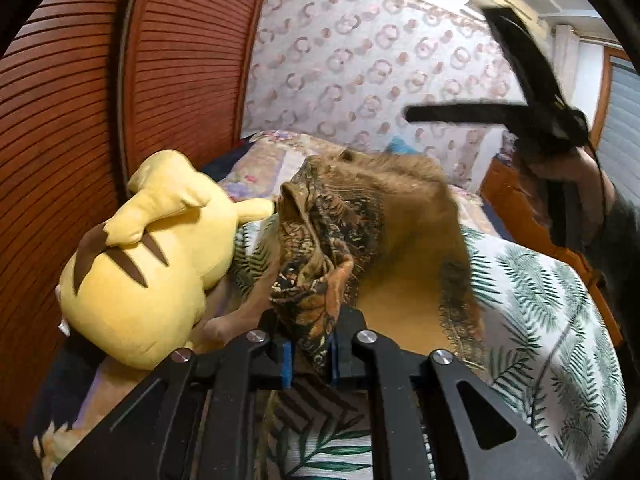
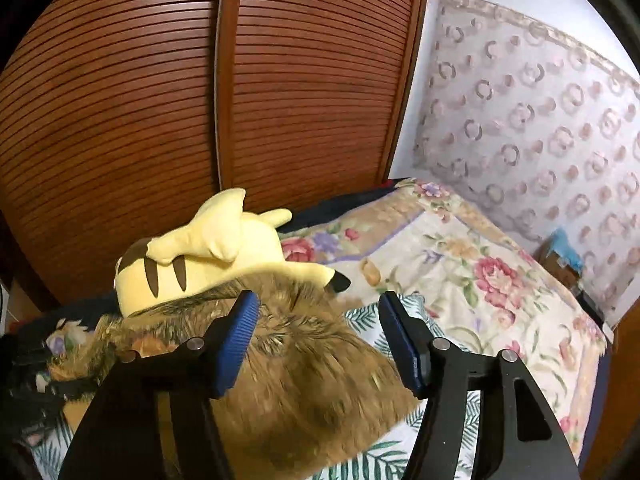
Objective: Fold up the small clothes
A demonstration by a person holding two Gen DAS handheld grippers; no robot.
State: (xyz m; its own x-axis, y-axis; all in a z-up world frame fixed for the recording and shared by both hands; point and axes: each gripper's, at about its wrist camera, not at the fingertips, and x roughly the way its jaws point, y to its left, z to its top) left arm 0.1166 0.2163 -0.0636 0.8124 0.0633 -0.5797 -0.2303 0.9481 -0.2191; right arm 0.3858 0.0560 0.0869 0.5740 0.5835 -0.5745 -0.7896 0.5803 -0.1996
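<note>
A brown garment with a dark leaf pattern (image 1: 332,232) hangs bunched and partly lifted over the fern-print bedspread (image 1: 540,300). My left gripper (image 1: 310,356) is shut on a gathered fold of it at the near edge. In the left wrist view the right gripper's black fingers (image 1: 460,114) stand spread apart, high at the right and clear of the cloth. In the right wrist view my right gripper (image 2: 318,320) is open, its blue pads (image 2: 240,340) wide apart with nothing between them, just above the blurred brown garment (image 2: 312,368).
A yellow plush toy (image 1: 152,280) (image 2: 208,256) lies on the bed to the left of the garment, touching it. Louvred wooden wardrobe doors (image 2: 160,120) stand behind it. A floral quilt (image 2: 460,264) covers the far bed; a wooden bed frame (image 1: 516,208) runs along the right.
</note>
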